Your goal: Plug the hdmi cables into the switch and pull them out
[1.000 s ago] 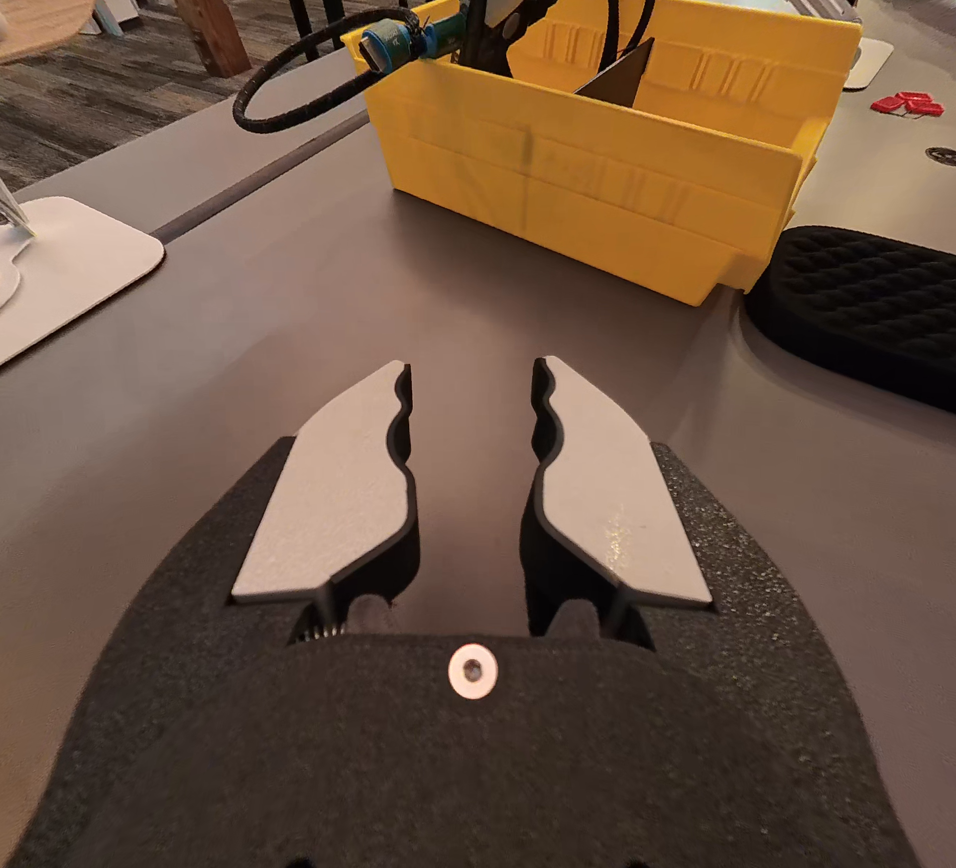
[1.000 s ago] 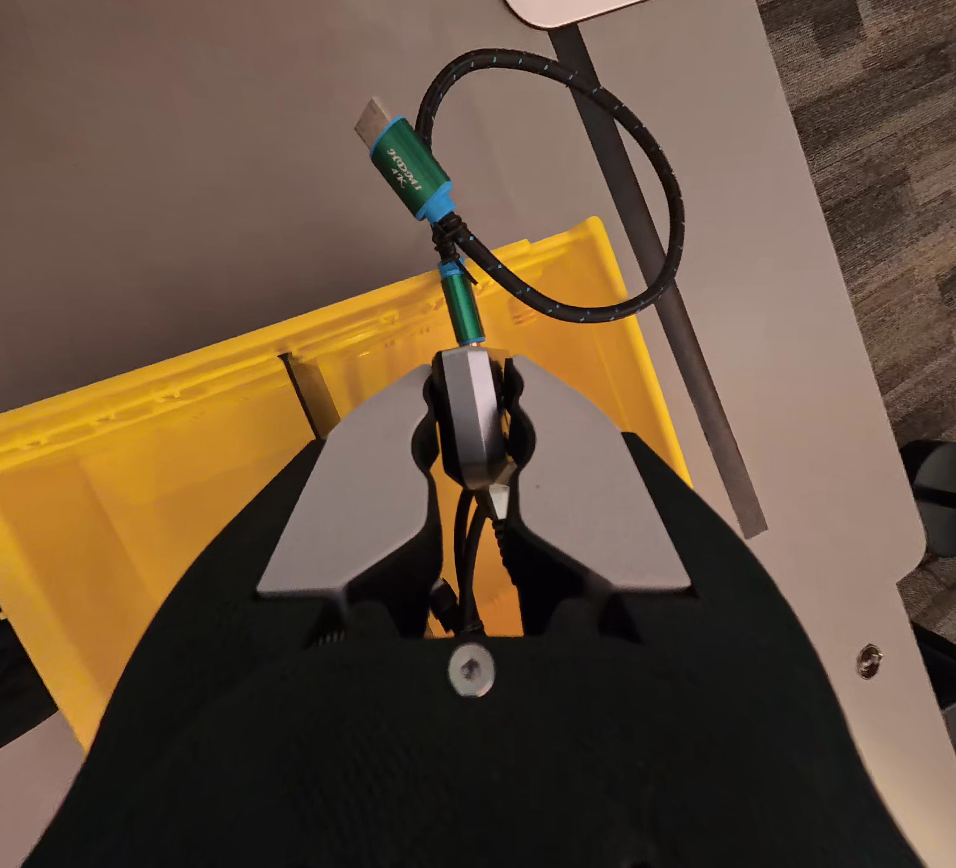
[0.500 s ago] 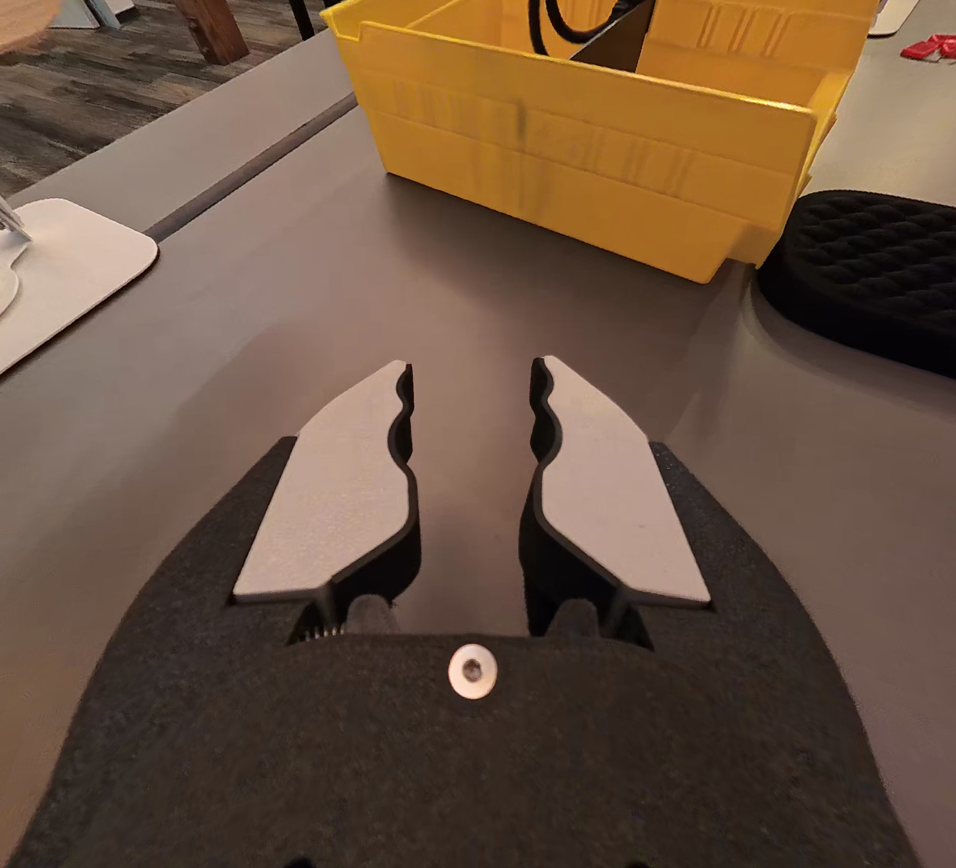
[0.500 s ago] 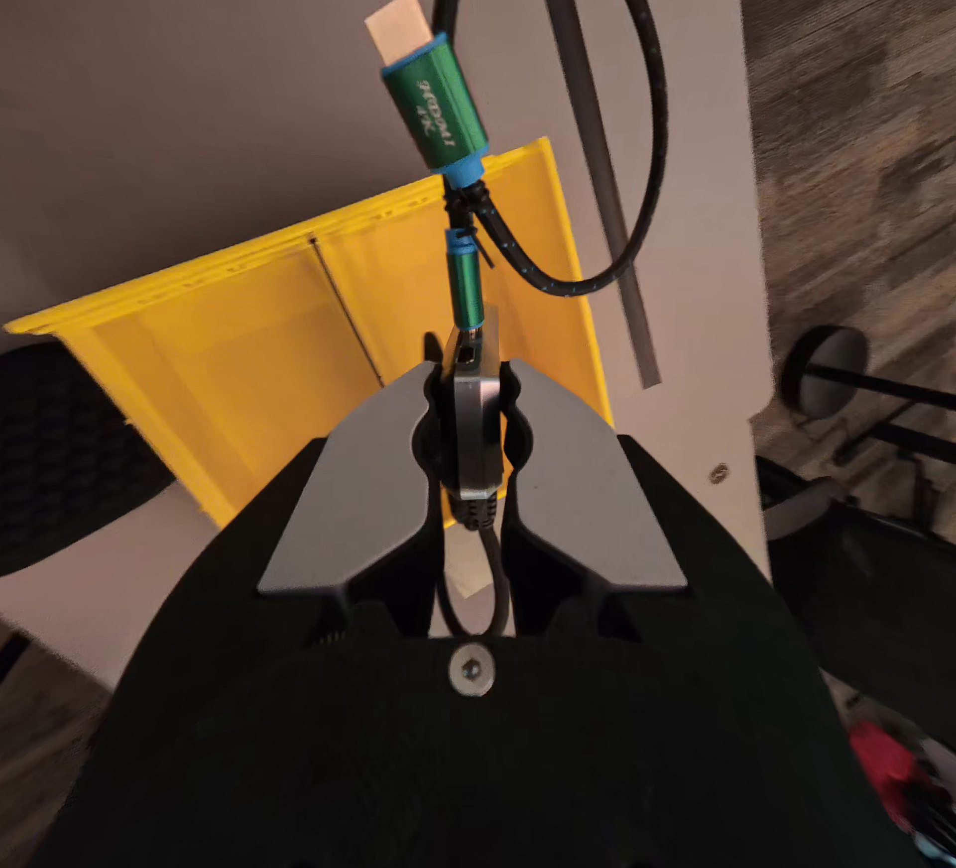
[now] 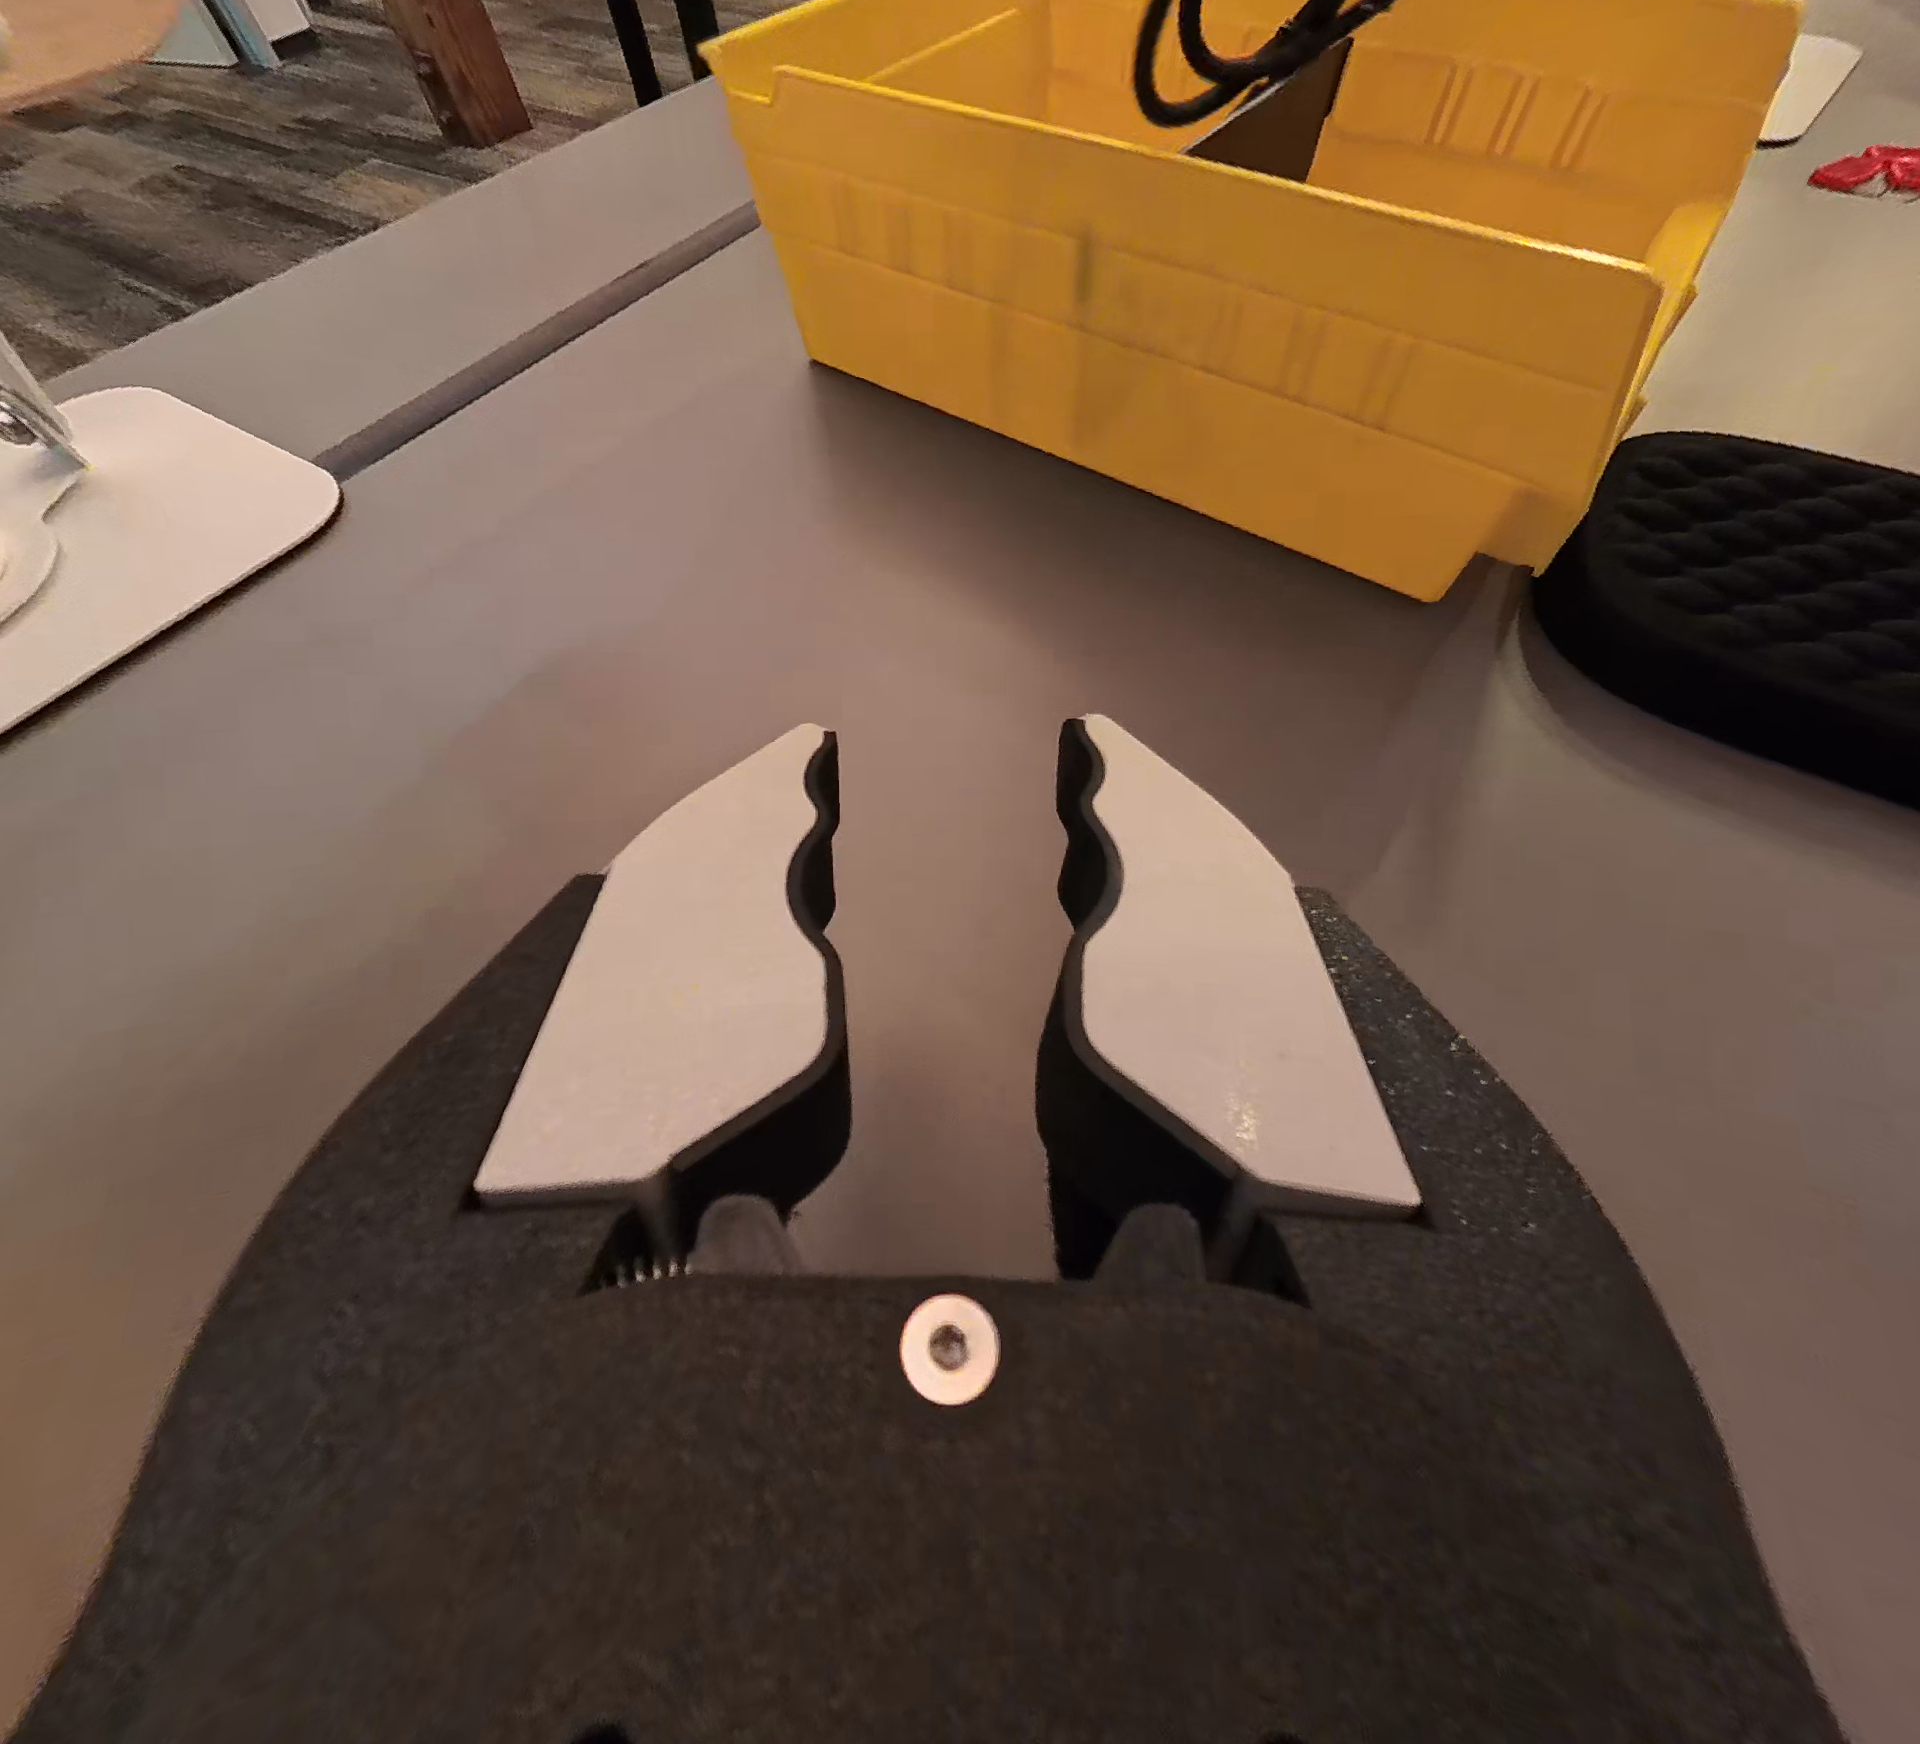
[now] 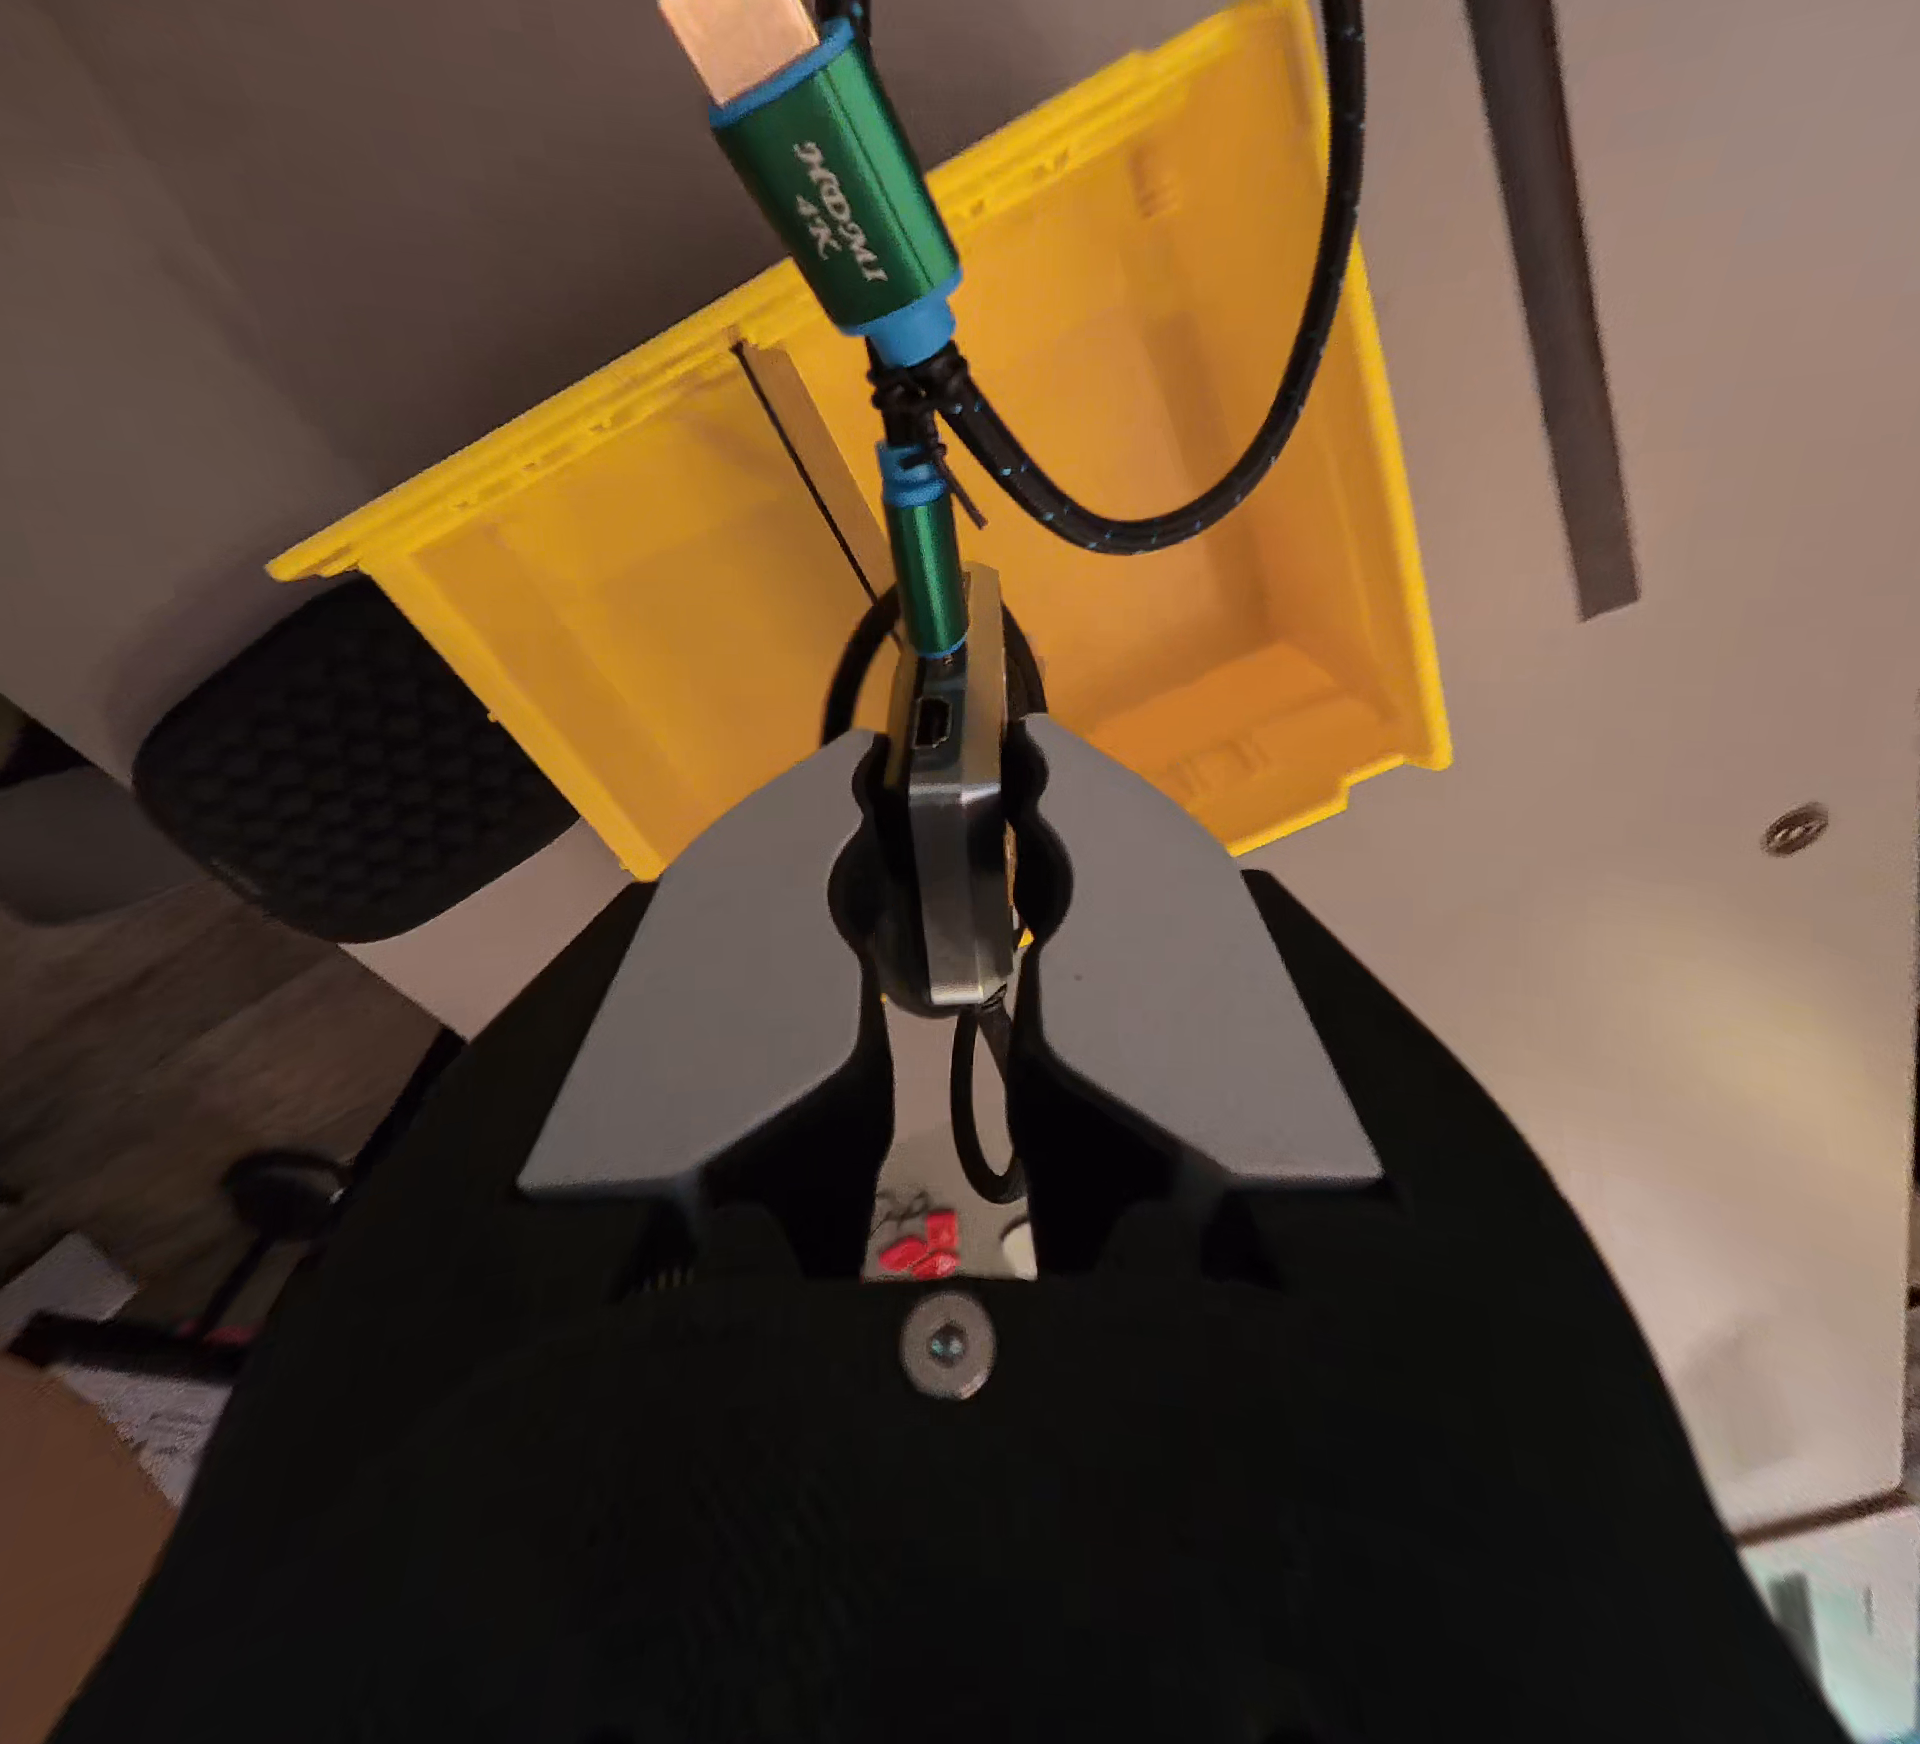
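Only the right hand-held gripper (image 6: 940,764) shows the clamped switch (image 6: 951,873) (cable apparently plugged).

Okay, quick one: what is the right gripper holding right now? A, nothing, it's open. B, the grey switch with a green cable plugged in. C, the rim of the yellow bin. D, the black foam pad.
B: the right gripper is shut on the grey switch, with a green plug seated in its top end.

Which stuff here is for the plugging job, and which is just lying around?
For the job:
- switch, clamped in the right gripper
- HDMI cable, its green plug dangling free
- left gripper, open, empty

Lying about:
- yellow bin
- black pad
- white base
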Action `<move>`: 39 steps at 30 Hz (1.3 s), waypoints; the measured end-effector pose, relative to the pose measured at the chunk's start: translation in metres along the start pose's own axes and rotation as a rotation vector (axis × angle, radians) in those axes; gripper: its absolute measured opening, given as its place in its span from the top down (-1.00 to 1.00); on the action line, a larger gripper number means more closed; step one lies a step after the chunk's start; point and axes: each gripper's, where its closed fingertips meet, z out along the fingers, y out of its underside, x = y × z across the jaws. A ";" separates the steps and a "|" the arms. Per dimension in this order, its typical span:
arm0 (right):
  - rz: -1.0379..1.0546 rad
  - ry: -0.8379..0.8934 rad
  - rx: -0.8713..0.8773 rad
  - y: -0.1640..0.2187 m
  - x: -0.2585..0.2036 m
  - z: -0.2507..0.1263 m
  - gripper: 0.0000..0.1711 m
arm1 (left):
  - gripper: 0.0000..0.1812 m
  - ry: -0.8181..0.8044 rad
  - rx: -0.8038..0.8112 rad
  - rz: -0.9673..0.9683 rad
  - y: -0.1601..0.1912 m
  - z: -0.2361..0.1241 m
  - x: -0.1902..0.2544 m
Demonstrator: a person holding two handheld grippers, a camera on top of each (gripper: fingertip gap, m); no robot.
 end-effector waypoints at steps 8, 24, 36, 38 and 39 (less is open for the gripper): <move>0.027 -0.013 -0.142 -0.003 0.004 0.032 0.75 | 0.56 -0.001 -0.017 0.013 0.003 0.001 0.001; -0.161 0.232 -0.053 -0.036 0.028 0.074 0.70 | 0.55 -0.010 -0.034 0.020 0.005 0.002 0.000; 0.244 0.577 0.911 -0.015 0.006 -0.072 0.35 | 0.55 -0.047 0.012 -0.004 -0.007 -0.007 -0.007; 0.369 0.635 0.874 0.028 -0.003 -0.056 0.35 | 0.55 -0.058 0.019 -0.009 -0.008 -0.008 -0.009; 0.367 0.641 0.823 0.045 -0.004 -0.042 0.37 | 0.55 -0.060 0.020 -0.014 -0.008 -0.008 -0.010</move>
